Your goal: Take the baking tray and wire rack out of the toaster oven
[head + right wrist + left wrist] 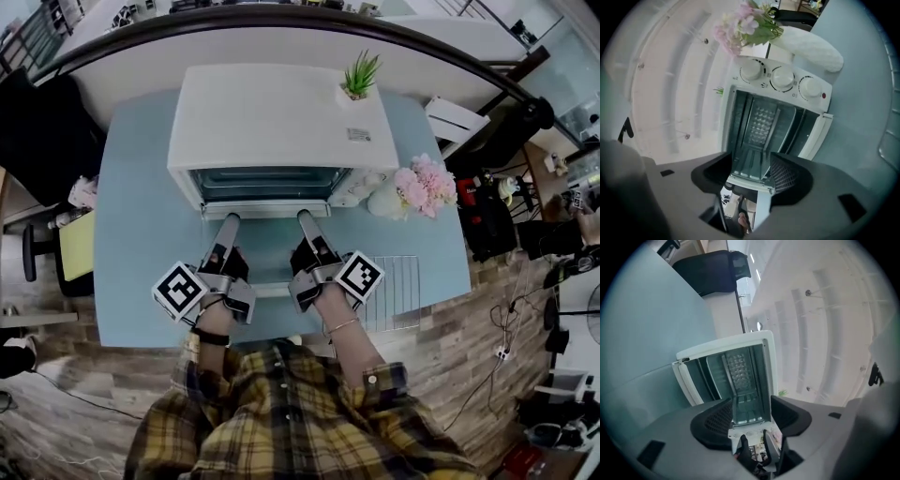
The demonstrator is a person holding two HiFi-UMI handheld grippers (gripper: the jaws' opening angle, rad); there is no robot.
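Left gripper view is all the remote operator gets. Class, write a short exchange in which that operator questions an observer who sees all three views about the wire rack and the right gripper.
Operator: I see only the open oven past my jaws. Where is the wire rack?
Observer: The wire rack lies flat on the table, just outside the right gripper.
Operator: Is that gripper holding anything?
Observer: No. The right gripper view shows its jaws apart with nothing between them, and the open toaster oven beyond.
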